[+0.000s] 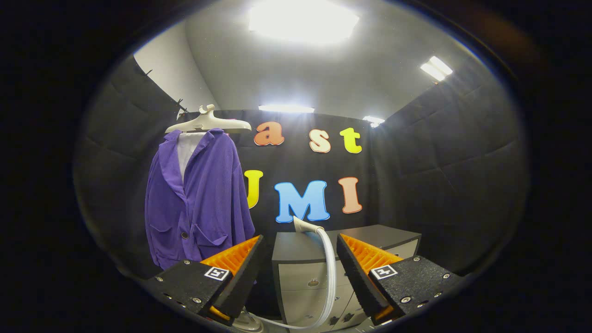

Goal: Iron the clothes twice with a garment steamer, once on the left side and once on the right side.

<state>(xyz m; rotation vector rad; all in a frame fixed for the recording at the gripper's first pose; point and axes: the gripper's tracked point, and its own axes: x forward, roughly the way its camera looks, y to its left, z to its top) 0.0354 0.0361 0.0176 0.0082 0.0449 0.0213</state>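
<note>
A purple jacket [199, 203] with a white shirt under it hangs on a pale hanger [208, 122] against the booth wall, beyond my left finger. The garment steamer's white head [304, 225] rests on the dark top of a grey cabinet [300, 277], just ahead of the fingers. Its pale hose [331, 273] curves down the cabinet front, between the fingers, toward a light-coloured base partly hidden under my left finger. My gripper [299, 238] is open, with nothing pressed between its fingers and a wide gap.
The cabinet has drawers with small handles and stands against the back wall, right of the jacket. Padded dark walls close the booth on the left, back and right. Bright ceiling lights glare overhead.
</note>
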